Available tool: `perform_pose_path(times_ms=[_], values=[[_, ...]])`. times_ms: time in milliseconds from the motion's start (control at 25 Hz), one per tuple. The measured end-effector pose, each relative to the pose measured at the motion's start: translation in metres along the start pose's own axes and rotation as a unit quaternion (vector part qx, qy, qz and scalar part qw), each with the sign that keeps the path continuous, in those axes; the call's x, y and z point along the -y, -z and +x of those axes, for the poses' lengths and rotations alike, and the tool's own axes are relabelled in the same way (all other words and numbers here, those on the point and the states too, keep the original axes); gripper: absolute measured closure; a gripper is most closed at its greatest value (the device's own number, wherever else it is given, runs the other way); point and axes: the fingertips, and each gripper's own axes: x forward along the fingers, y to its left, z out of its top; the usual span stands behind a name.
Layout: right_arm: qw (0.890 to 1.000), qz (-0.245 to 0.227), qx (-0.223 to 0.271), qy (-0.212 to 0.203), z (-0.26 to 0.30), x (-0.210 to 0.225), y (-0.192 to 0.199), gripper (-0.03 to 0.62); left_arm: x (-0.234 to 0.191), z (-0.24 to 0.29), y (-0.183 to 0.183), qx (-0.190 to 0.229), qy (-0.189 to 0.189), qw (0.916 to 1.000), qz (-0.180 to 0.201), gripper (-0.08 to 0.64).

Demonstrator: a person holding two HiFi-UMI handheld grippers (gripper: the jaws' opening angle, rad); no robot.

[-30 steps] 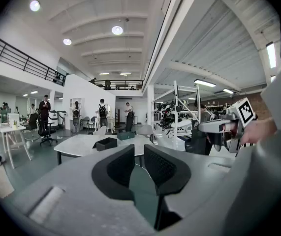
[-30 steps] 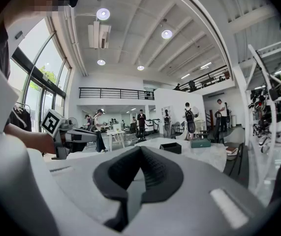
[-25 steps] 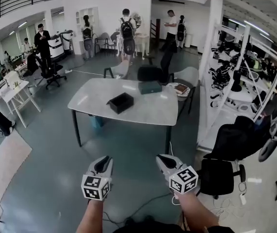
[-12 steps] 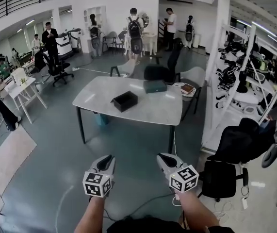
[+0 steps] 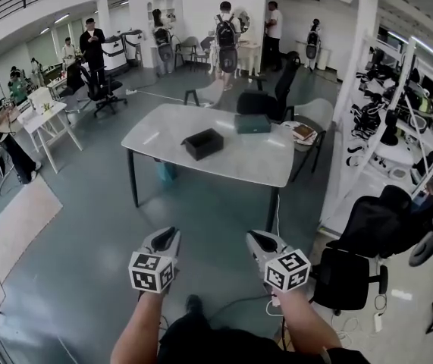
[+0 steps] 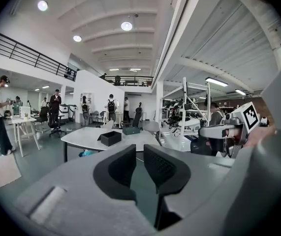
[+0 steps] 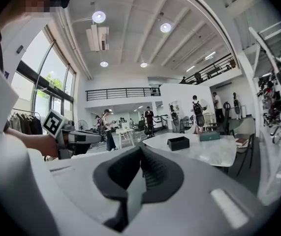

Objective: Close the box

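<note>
Right gripper (image 5: 255, 238) shut, far from open black box (image 5: 203, 143) on table (image 5: 246, 161).

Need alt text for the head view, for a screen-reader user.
The person's grey left tool and right tool, each with a marker cube, are held low over a grey floor, holding nothing and well short of a white rectangular table ahead. On the table sit an open black rectangular box and a closed dark green box; people stand beyond.
</note>
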Motion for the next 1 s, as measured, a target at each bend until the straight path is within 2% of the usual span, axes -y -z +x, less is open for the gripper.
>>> perform_pose_path(times_ms=[400, 640, 880, 1000], values=[[1.000, -0.004, -0.016, 0.006, 0.065, 0.032, -0.004, 0.589, -0.040, 0.060, -0.007, 0.007, 0.012, 0.9999, -0.006, 0.506], [0.999, -0.001, -0.035, 0.003, 0.150, 0.054, -0.010, 0.589, -0.104, 0.115, -0.012, -0.011, 0.014, 0.9998, -0.011, 0.506], [0.998, -0.002, -0.056, 0.005, 0.235, 0.069, -0.016, 0.589, -0.169, 0.164, -0.024, -0.010, 0.017, 0.9998, -0.006, 0.509], [0.997, -0.027, -0.076, 0.010, 0.273, 0.070, -0.018, 0.589, -0.199, 0.180, -0.025, -0.014, 0.022, 0.9996, -0.009, 0.509]])
